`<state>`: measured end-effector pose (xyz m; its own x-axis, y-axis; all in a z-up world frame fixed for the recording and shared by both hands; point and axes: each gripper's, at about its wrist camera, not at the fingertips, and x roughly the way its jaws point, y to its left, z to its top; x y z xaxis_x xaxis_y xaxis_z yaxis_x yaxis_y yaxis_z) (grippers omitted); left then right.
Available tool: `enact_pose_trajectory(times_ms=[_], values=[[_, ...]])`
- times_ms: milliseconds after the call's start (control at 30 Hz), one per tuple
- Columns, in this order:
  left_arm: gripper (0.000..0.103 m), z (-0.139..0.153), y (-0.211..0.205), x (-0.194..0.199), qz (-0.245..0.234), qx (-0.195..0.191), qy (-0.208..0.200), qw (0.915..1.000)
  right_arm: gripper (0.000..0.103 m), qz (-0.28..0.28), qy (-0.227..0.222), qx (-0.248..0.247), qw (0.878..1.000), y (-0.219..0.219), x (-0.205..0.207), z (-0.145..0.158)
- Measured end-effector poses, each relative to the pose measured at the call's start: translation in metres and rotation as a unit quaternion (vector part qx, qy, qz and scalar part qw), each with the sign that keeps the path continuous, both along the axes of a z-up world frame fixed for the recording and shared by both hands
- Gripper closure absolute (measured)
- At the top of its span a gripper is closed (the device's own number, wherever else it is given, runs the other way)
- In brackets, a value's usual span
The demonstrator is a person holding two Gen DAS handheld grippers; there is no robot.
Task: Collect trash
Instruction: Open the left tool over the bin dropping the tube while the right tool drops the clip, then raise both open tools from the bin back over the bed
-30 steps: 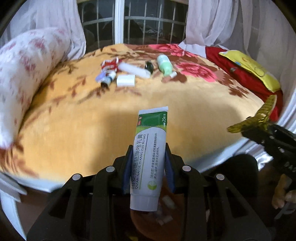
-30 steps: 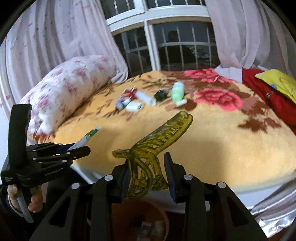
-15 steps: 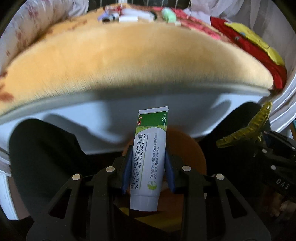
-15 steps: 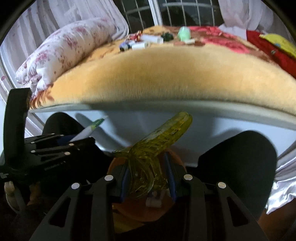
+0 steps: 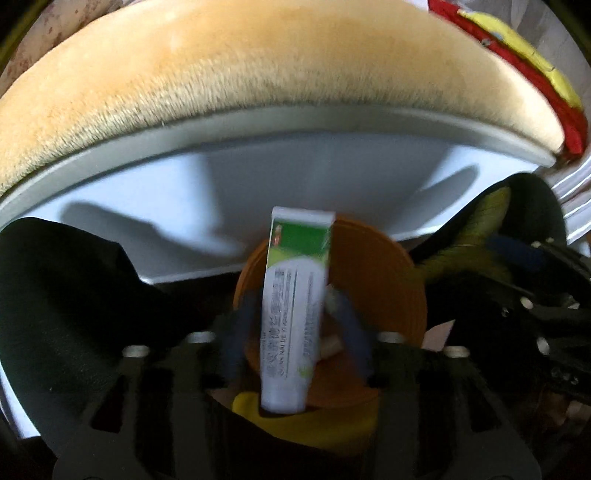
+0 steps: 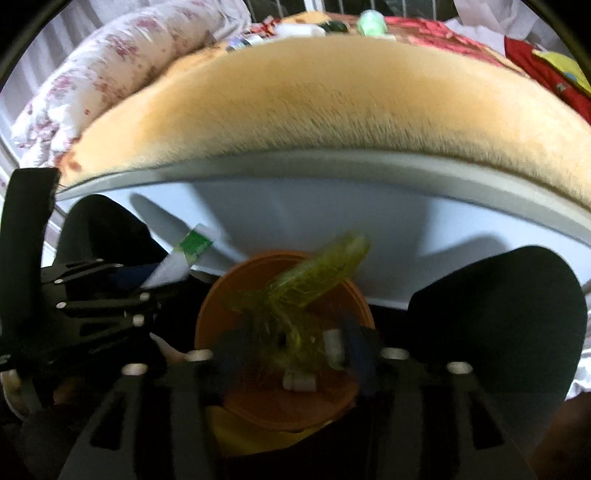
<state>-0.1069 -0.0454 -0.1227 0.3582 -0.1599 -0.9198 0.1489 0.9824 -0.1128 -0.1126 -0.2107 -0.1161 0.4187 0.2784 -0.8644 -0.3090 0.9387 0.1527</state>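
My left gripper is over the orange bin below the bed edge. Its jaws have spread apart, and the white-and-green ointment tube stands blurred between them, apparently loose. My right gripper is also over the orange bin, jaws spread, with the yellow-green hair claw clip blurred between them. The clip also shows at the right of the left wrist view, the tube at the left of the right wrist view. Small white scraps lie in the bin.
The bed's orange plush blanket and white frame rise right behind the bin. More tubes and bottles lie far back on the bed. A floral pillow is at left. Dark trouser legs flank the bin.
Both grippers have dropped lower and closer over the orange bin. Both pairs of jaws have opened, and the tube and the hair clip are blurred and slipping from them.
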Motion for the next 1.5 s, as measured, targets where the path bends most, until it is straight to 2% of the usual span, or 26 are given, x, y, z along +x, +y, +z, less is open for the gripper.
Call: enact_pose_trajectory(times_ms=[100,433,633,733,833,1033,1100,1500], values=[[0.037,0.000,0.002,-0.001,-0.001,-0.001,-0.001,1.0000,0.042,-0.008,0.007,0.005,1.000,-0.004,0.001,-0.003],[0.037,-0.001,0.007,-0.001,0.008,-0.018,0.011,0.9997,0.041,-0.036,-0.025,0.014,0.999,-0.018,-0.008,0.011],[0.037,0.009,0.000,-0.005,0.004,-0.012,-0.007,0.9999,0.036,-0.043,-0.049,0.019,0.998,-0.017,-0.012,0.020],[0.037,0.022,-0.001,-0.011,-0.004,-0.015,-0.036,0.9992,0.028,-0.047,-0.069,0.019,0.996,-0.020,-0.018,0.028],[0.037,0.031,-0.003,-0.016,-0.012,-0.017,-0.061,0.9979,0.027,-0.052,-0.092,0.021,0.994,-0.022,-0.023,0.035],[0.037,0.032,0.004,-0.018,-0.002,-0.023,-0.055,0.9982,0.021,-0.067,-0.099,0.033,0.992,-0.025,-0.025,0.036],[0.037,0.032,0.007,-0.017,0.005,-0.033,-0.054,0.9980,0.016,-0.069,-0.098,0.039,0.992,-0.025,-0.025,0.035],[0.037,0.032,0.011,-0.021,0.008,-0.052,-0.061,0.9967,0.010,-0.072,-0.107,0.042,0.991,-0.023,-0.028,0.037]])
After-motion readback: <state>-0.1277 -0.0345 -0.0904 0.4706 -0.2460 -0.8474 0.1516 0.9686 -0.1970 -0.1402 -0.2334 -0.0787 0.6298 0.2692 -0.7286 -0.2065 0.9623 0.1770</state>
